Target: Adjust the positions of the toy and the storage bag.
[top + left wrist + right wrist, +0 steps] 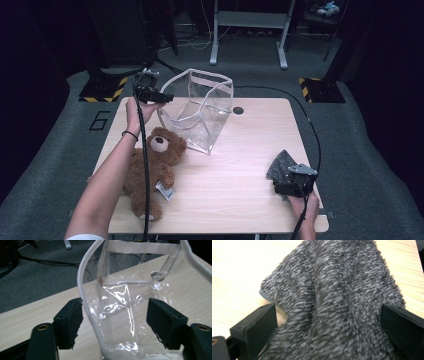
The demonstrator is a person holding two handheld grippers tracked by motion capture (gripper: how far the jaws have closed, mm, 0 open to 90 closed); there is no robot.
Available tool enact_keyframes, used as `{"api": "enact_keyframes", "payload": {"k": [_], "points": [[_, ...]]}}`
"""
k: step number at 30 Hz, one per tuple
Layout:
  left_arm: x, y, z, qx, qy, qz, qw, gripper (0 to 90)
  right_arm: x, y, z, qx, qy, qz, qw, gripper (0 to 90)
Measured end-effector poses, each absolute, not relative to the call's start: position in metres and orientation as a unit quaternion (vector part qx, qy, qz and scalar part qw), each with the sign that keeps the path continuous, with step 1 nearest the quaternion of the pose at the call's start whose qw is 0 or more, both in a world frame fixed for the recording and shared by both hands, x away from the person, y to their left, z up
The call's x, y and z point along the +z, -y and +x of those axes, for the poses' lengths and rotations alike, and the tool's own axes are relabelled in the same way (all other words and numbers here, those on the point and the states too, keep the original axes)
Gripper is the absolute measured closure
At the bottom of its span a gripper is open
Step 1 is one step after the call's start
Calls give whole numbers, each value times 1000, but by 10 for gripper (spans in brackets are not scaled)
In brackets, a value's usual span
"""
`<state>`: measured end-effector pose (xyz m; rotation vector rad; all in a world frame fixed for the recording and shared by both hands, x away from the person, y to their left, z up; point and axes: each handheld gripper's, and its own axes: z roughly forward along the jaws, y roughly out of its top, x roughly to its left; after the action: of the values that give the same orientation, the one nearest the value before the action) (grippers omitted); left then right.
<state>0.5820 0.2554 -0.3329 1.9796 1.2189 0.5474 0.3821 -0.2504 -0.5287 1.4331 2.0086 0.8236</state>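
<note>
A clear plastic bag [200, 107] with white trim stands open on the wooden table [240, 170]. My left gripper [161, 96] is at the bag's left rim. In the left gripper view the white rim [83, 302] runs up between the spread jaws of the left gripper [115, 307], close to the left one, and neither pad presses on it. A brown teddy bear [150, 167] lies on its back near the front left. At the front right my right gripper [284, 174] has its jaws wide apart. A grey fuzzy cloth [332, 290] is bunched between them.
A round cable hole [238, 110] sits in the table behind the bag. The right gripper's black cable [310, 125] runs along the table's right edge. Yellow-and-black floor plates [102, 92] and another desk's legs [247, 30] lie beyond the table.
</note>
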Motion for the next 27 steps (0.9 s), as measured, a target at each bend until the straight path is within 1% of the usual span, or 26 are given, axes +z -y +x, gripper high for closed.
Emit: {"api": "enact_keyframes", "payload": {"k": [2, 3, 4, 5, 6, 7, 13, 17, 27], "points": [[-336, -259, 583, 209, -477, 775, 359, 344, -529, 250, 382, 305, -744, 531, 267, 13], [-338, -260, 583, 207, -477, 775, 360, 412, -529, 250, 382, 305, -744, 531, 267, 13], [-340, -262, 584, 205, -477, 776, 358, 412, -529, 250, 382, 305, -744, 531, 267, 13], [-342, -263, 584, 202, -479, 775, 358, 460, -529, 250, 382, 305, -744, 531, 267, 13], [-344, -264, 585, 197, -481, 774, 362, 460, -529, 250, 382, 305, -744, 531, 267, 13], [-345, -264, 585, 192, -484, 773, 363, 479, -529, 250, 382, 305, -744, 531, 267, 13], [-355, -264, 585, 168, -478, 784, 358, 644, -529, 250, 382, 305, -744, 531, 267, 14], [-360, -261, 585, 161, -475, 790, 352, 683, -529, 250, 382, 305, -744, 531, 267, 14], [-360, -253, 585, 155, -467, 796, 354, 698, -529, 250, 382, 305, -742, 534, 267, 16]]}}
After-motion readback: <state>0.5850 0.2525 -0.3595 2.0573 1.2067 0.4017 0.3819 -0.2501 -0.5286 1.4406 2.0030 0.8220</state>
